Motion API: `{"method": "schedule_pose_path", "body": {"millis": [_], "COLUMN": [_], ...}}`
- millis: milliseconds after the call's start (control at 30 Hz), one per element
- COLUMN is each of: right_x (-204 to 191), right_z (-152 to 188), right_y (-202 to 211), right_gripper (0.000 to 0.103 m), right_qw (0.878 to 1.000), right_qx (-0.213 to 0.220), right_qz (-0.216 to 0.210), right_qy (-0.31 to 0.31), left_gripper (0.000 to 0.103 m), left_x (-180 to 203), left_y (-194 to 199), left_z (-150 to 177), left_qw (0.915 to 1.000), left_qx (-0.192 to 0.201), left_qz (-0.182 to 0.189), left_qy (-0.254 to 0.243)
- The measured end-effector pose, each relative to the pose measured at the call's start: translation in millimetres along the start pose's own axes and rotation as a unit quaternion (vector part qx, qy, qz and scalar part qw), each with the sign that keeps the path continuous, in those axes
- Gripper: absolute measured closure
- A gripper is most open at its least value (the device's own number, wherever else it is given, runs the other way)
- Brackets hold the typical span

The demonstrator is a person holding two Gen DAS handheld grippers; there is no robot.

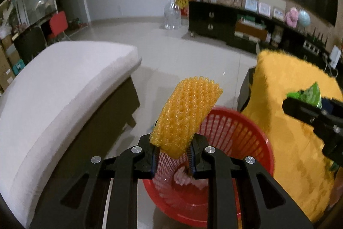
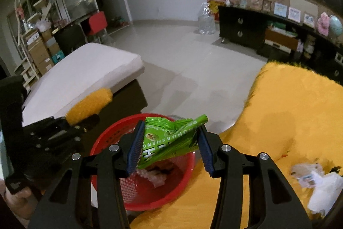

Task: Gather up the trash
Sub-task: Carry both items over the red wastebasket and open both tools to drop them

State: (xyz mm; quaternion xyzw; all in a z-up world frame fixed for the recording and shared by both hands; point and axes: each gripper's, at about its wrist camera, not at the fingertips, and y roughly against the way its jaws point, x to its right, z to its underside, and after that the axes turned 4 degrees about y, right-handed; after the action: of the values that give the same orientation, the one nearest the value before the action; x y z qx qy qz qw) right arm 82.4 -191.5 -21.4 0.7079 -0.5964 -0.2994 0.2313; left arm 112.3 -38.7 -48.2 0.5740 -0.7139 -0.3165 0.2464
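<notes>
Yellow foam netting (image 1: pixel 184 115) is clamped in the left gripper (image 1: pixel 172 153), whose jaws stand nearly together on its lower end, and it is held above the red basket (image 1: pixel 253 138). A green snack wrapper (image 2: pixel 169 141) is pinched between the blue pads of the right gripper (image 2: pixel 169 147), directly over the same basket. For a clean drop, each piece should be brought well inside the rim before the jaws are parted, and the netting, being light and springy, should be released low. The basket's contents are hard to make out; something pale is seen at the bottom. Blurred white litter (image 2: pixel 317 184) on the yellow cloth (image 2: pixel 289 111) cannot be identified.
</notes>
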Motion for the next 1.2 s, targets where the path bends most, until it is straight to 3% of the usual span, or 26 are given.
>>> {"method": "schedule_pose_path", "body": {"millis": [233, 533, 733, 900, 1000, 1200], "right_x": [-9, 2, 13, 18, 21, 27], "right_z": [3, 4, 2, 1, 0, -1], "right_y": [-18, -17, -6, 2, 8, 21], "right_gripper": [0.054, 0.03, 0.027, 0.027, 0.027, 0.027], "right_qw": [0.999, 0.998, 0.997, 0.997, 0.998, 0.999], "right_qx": [-0.026, -0.029, -0.019, -0.009, -0.002, 0.014], "right_qz": [-0.021, -0.039, -0.044, -0.036, -0.023, 0.011], "right_qy": [-0.006, -0.039, -0.058, -0.062, -0.058, -0.044], "left_gripper": [0.082, 0.078, 0.062, 0.034, 0.028, 0.025], "left_x": [-3, -1, 6, 7, 3, -2], "left_y": [-13, -20, -20, -16, -11, 2], "left_z": [7, 10, 12, 11, 9, 4], "left_qw": [0.9995, 0.9987, 0.9982, 0.9983, 0.9988, 0.9989], "left_qx": [-0.031, -0.048, -0.052, -0.048, -0.036, -0.01], "left_qz": [-0.007, 0.005, 0.018, 0.027, 0.033, 0.043], "left_qy": [-0.001, -0.011, -0.026, -0.02, -0.008, 0.015]}}
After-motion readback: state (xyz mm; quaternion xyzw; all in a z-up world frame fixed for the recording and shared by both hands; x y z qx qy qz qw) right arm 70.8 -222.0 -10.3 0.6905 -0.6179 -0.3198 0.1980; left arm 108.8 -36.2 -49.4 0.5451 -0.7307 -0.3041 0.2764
